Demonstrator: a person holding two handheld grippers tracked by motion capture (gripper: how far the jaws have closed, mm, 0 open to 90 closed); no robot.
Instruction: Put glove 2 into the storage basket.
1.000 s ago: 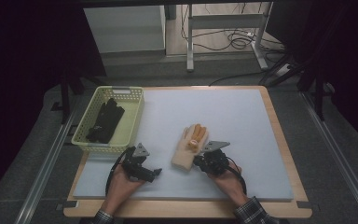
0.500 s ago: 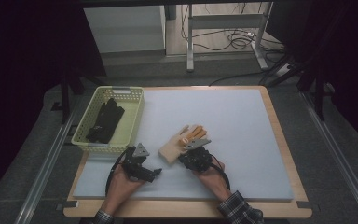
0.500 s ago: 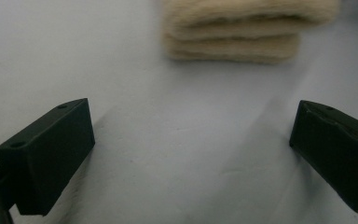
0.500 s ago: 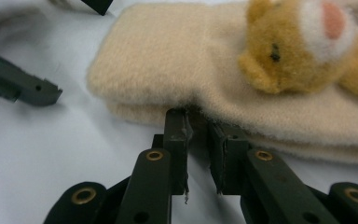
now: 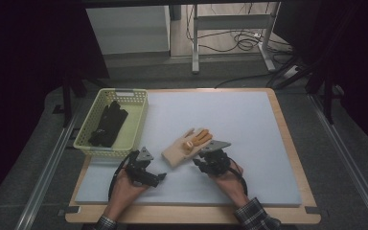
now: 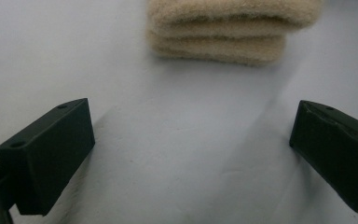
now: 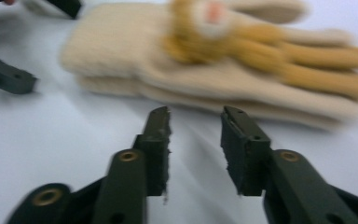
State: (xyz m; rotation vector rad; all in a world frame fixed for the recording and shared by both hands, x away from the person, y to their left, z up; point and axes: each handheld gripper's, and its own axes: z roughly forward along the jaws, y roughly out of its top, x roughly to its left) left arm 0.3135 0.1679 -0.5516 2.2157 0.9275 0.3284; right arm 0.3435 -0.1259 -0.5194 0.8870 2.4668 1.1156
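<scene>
A pair of cream knitted gloves (image 5: 188,144) with orange fingers and a small round trim lies stacked on the white mat. In the right gripper view the gloves (image 7: 205,65) lie just beyond my right gripper (image 7: 196,114). Its jaws have just been opening, are a little apart and have nothing between them. In the high view the right gripper (image 5: 199,161) sits beside the gloves' right edge. My left gripper (image 5: 159,174) rests on the mat to the gloves' lower left. Its jaws (image 6: 191,121) stand wide open, facing the glove cuffs (image 6: 228,28).
A pale yellow basket (image 5: 140,120) at the mat's left holds black gloves (image 5: 108,124). The white mat (image 5: 249,120) covers a wooden table, whose edge runs along the right. Frame legs and cables lie beyond the far edge.
The right gripper slid the gloves slightly left, then let go and drew back to the right with its jaws apart. The left gripper has stayed put.
</scene>
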